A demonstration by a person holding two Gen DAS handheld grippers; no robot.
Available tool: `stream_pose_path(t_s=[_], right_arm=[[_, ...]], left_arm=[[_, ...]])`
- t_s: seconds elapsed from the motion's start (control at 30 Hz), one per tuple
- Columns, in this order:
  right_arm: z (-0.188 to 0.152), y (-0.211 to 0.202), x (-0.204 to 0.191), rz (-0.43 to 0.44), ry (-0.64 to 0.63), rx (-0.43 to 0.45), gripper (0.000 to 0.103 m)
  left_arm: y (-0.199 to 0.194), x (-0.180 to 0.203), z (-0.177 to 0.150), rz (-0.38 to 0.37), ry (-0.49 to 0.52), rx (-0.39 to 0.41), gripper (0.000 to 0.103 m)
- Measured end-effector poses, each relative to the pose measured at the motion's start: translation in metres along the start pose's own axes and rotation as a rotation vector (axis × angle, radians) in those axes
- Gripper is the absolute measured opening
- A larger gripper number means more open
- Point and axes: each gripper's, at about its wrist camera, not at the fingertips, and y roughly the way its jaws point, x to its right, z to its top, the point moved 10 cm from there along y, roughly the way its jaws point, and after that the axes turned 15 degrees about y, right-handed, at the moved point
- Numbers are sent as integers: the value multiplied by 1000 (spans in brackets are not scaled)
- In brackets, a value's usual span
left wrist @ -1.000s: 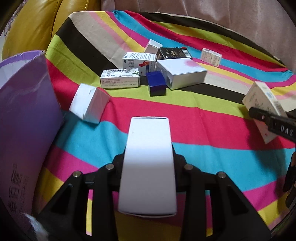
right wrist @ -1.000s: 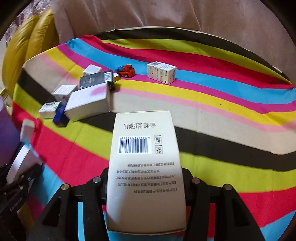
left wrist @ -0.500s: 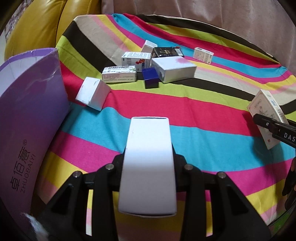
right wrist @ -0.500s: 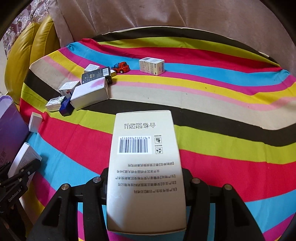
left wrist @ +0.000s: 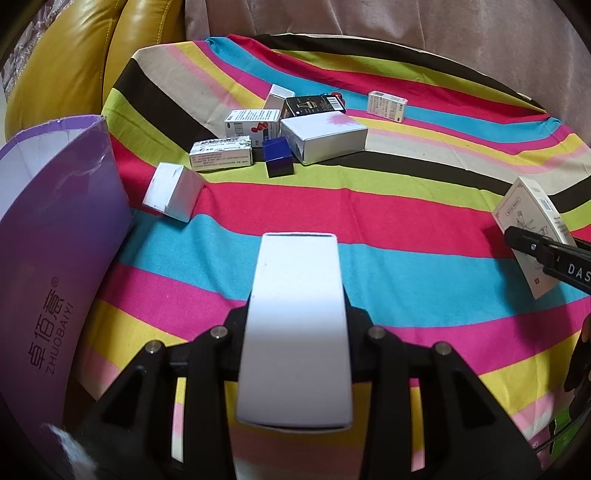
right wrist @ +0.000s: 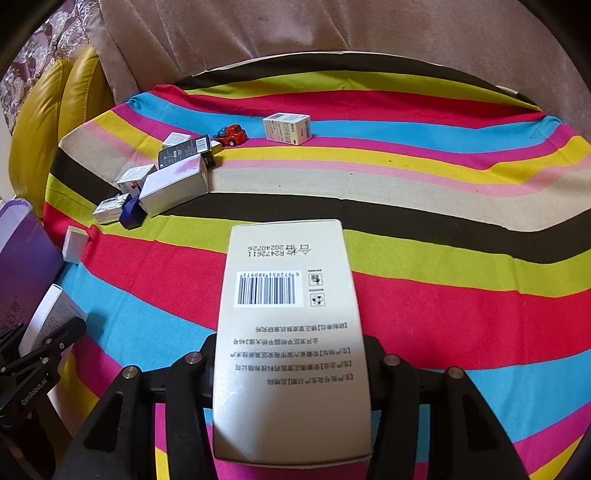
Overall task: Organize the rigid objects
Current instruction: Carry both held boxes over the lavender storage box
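My left gripper (left wrist: 297, 332) is shut on a plain white box (left wrist: 295, 314), held above the striped cloth (left wrist: 406, 258). My right gripper (right wrist: 291, 354) is shut on a cream box with a barcode (right wrist: 291, 295). That cream box (left wrist: 528, 221) also shows at the right edge of the left wrist view. The white box (right wrist: 48, 317) also shows at the left edge of the right wrist view. A pile of boxes lies further back: a large white box (left wrist: 325, 136), a blue box (left wrist: 279, 160), a black box (left wrist: 316, 105) and a small white box (left wrist: 173, 192).
A tall purple container (left wrist: 55, 258) stands at the left, close to my left gripper. A red toy car (right wrist: 231, 134) and a lone white printed box (right wrist: 288, 127) sit far back. Yellow leather cushions (left wrist: 74, 66) and beige fabric (right wrist: 332, 29) border the cloth.
Both grippers have drawn back from the pile with their boxes still held. The pile looks smaller and farther, and more of the purple container's side shows in the left wrist view.
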Motion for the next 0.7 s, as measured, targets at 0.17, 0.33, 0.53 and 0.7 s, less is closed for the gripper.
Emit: stream_pose_path(t_s=[0.17, 0.33, 0.53, 0.7], right_arm=[[-2, -8, -7, 11, -12, 9, 52], [-5, -19, -16, 27, -23, 17, 52], [-5, -32, -24, 48, -15, 31, 52], [-3, -47, -41, 74, -38, 53, 52]], left_arm=[[-9, 3, 2, 1, 8, 13, 40], [-20, 5, 4, 1, 13, 36, 40], [-39, 4, 7, 1, 10, 74, 40], [-56, -3, 11, 7, -3, 105, 40]])
